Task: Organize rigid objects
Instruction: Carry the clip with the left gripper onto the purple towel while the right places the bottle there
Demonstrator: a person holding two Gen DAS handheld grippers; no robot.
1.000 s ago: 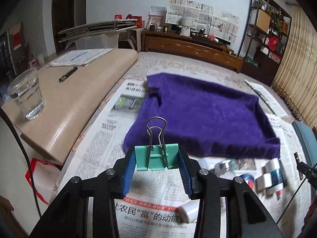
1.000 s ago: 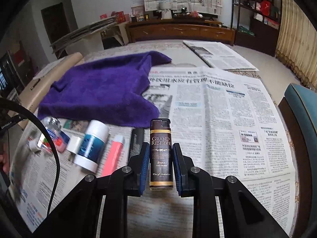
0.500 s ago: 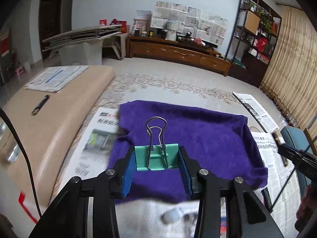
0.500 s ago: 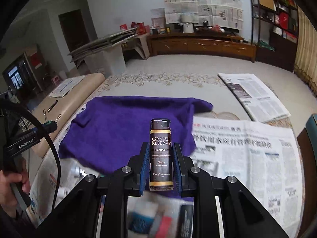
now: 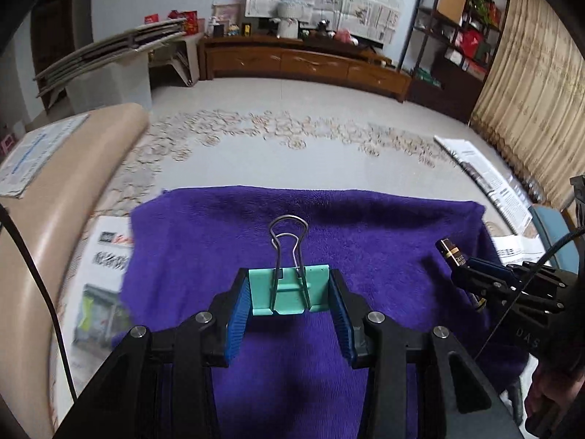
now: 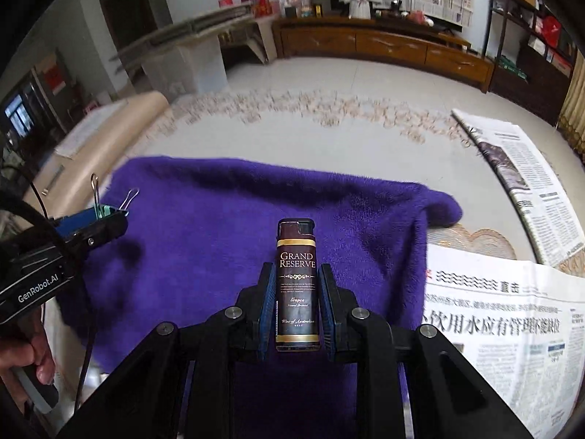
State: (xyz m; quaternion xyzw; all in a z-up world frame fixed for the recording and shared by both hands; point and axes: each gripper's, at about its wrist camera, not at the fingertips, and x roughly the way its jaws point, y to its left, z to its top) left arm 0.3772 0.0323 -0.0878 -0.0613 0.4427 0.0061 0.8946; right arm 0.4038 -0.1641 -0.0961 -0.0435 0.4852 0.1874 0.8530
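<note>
Purple plush towel (image 5: 365, 241) now fills the lower field of both wrist views, where a second ago newspaper and a row of small items lay under the tongs; both hands have carried their loads forward and over the cloth. The left tongs (image 5: 289, 303) are clamped on a mint-green metal binder clip with wire handles (image 5: 289, 289), held clear above the towel's left part, and the right tongs (image 6: 297, 305) grip a dark maroon lighter with gold bands (image 6: 296, 285) upright above its middle. The printed newspaper sheet (image 6: 512, 311) now sits off to the right. I judge the transport done and the next step a lowering and release onto the towel, each piece set apart from the other
</note>
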